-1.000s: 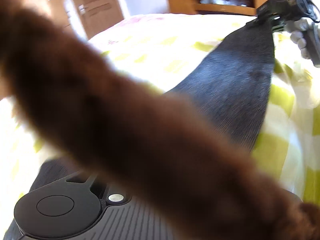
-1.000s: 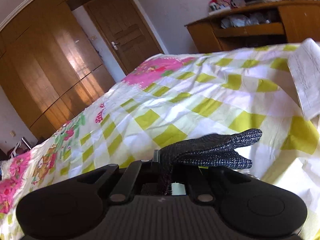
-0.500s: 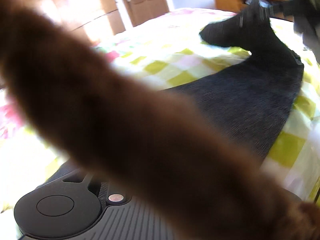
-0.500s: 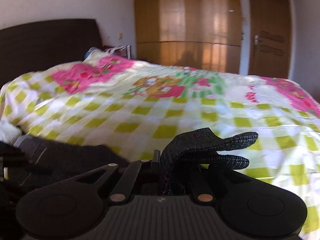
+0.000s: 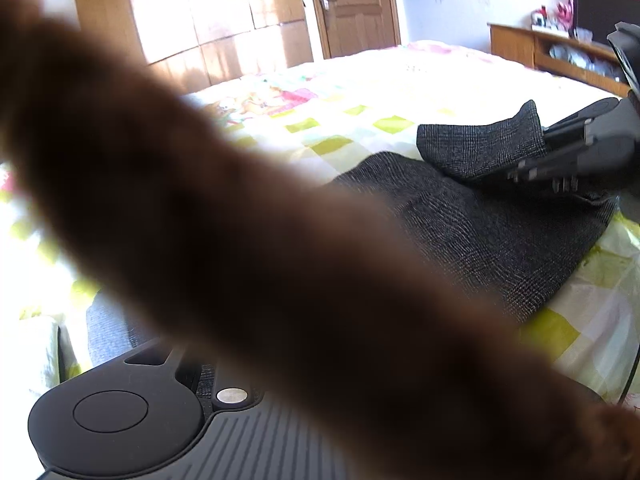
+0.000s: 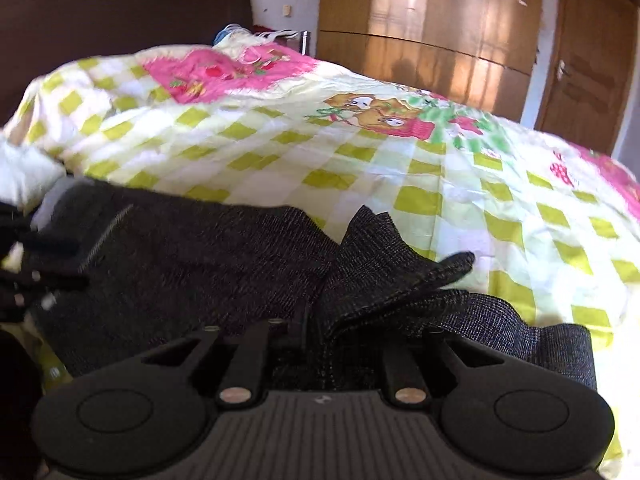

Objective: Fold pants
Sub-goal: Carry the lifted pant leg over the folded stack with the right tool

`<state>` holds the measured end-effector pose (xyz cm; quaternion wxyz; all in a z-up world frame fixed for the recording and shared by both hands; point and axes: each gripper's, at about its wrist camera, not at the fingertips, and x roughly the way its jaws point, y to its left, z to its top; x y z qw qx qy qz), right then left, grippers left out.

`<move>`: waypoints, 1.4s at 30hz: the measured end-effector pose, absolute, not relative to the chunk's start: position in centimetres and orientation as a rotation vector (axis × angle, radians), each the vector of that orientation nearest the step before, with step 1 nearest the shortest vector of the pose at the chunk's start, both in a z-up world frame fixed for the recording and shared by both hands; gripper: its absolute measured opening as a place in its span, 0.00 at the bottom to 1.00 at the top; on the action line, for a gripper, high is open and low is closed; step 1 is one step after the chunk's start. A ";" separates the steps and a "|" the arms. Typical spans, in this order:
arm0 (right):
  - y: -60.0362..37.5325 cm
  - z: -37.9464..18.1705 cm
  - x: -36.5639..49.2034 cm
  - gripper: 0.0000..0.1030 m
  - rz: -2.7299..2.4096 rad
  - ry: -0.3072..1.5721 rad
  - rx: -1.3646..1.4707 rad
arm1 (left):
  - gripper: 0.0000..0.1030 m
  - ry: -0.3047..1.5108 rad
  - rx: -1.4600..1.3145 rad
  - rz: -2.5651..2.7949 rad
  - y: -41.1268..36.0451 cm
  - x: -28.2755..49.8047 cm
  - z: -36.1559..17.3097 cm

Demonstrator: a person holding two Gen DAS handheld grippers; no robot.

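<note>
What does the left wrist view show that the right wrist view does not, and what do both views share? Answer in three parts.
Only the left wrist view: a blurred brown shape across the lens, a wooden shelf unit, and the right gripper seen from outside, its jaws opening with the pants' end between them.

Only the right wrist view: the dark headboard and the bear print on the cover.

Both: the dark pants on the checked bed cover, the wardrobe and the door.

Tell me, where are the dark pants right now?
The dark pants lie on the checked bedspread, low and left in the right wrist view, one end bunched between the opening right gripper.
</note>
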<state>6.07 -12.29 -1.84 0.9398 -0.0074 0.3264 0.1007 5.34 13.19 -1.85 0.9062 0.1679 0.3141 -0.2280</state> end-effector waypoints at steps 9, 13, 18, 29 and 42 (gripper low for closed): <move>-9.5 1.8 7.7 0.23 0.130 0.594 0.047 | 0.33 0.596 0.310 -0.433 16.0 4.6 -2.0; -3.5 3.7 6.6 0.23 0.248 0.464 -0.164 | 0.33 0.619 0.287 -0.400 17.3 4.5 -2.7; 4.6 -0.3 6.8 0.23 0.458 0.507 -0.402 | 0.33 0.652 0.241 -0.395 18.5 4.1 -3.6; 6.2 -2.3 6.3 0.23 0.447 0.477 -0.476 | 0.33 0.641 0.211 -0.408 19.2 3.8 -3.7; 12.5 0.6 5.3 0.22 0.658 0.273 -0.543 | 0.33 0.643 0.169 -0.404 20.3 2.9 -3.9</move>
